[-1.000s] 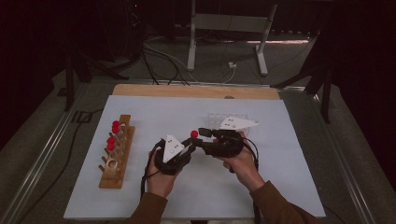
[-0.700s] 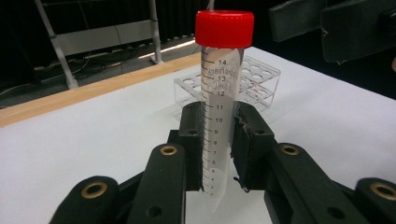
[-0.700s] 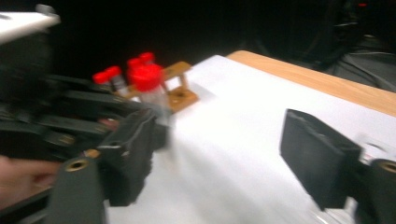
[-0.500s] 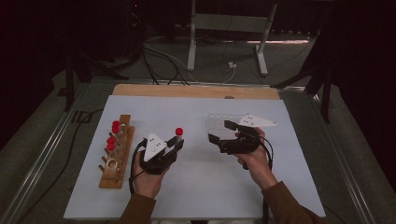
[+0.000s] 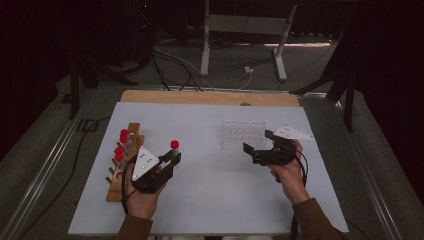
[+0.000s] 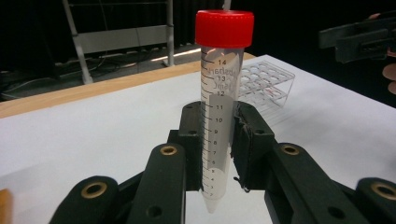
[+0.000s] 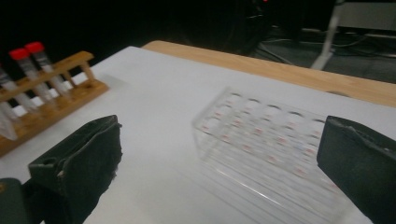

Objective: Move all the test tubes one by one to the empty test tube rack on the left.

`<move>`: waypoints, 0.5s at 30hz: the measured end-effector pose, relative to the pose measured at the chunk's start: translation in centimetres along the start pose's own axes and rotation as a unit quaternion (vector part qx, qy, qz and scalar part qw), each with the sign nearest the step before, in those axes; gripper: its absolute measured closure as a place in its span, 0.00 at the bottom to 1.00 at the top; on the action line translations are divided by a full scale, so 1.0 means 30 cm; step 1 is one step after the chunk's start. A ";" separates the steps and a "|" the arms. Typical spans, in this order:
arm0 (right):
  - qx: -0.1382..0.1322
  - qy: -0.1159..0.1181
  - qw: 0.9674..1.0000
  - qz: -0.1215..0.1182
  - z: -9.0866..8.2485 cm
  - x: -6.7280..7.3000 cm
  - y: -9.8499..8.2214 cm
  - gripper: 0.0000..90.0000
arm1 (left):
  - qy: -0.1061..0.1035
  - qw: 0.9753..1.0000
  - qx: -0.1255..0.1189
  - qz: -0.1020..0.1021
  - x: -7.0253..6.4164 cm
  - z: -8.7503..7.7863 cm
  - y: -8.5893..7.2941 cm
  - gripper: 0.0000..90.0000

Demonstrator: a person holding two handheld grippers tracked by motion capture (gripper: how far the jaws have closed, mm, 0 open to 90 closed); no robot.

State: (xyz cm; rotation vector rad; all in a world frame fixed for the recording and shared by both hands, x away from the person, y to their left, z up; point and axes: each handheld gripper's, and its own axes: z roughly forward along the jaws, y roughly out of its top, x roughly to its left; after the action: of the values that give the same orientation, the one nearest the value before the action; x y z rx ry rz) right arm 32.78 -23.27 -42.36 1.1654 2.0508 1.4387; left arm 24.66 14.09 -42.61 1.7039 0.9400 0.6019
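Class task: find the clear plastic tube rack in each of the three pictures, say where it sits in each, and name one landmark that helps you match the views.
High view: the clear rack sits right of centre on the white table, just beyond the right tool.
Left gripper view: upper right, behind the red-capped tube.
Right gripper view: centre right, blurred, between the open jaws.
Shared landmark: the wooden strip along the table's far edge.

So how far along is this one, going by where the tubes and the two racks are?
Done: one red-capped tube is out of the wooden rack and gripped upright in the left gripper. In hand: that tube is held above the table, between the racks. The right gripper is open, empty, near the clear rack. Left: the clear rack looks empty, and several capped tubes remain in the wooden rack.
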 end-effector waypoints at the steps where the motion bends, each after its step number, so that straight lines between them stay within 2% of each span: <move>1: 0.000 -0.005 1.000 -0.001 -0.009 -0.010 -0.006 0.00 | 0.001 1.000 0.000 0.000 0.003 -0.006 -0.001 0.84; 7: -0.003 -0.037 0.999 -0.017 -0.051 -0.034 -0.036 0.00 | 0.014 1.000 -0.003 0.000 0.027 -0.058 -0.009 0.84; 15: -0.015 -0.049 0.998 -0.022 -0.101 -0.048 -0.067 0.00 | 0.033 0.999 -0.012 -0.004 0.069 -0.137 -0.023 0.84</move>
State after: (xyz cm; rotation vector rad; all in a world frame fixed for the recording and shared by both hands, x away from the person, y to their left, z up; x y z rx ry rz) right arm 30.68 -26.47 -43.14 1.1474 1.9697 1.3592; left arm 22.46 18.13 -42.05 1.6671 0.9833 0.6652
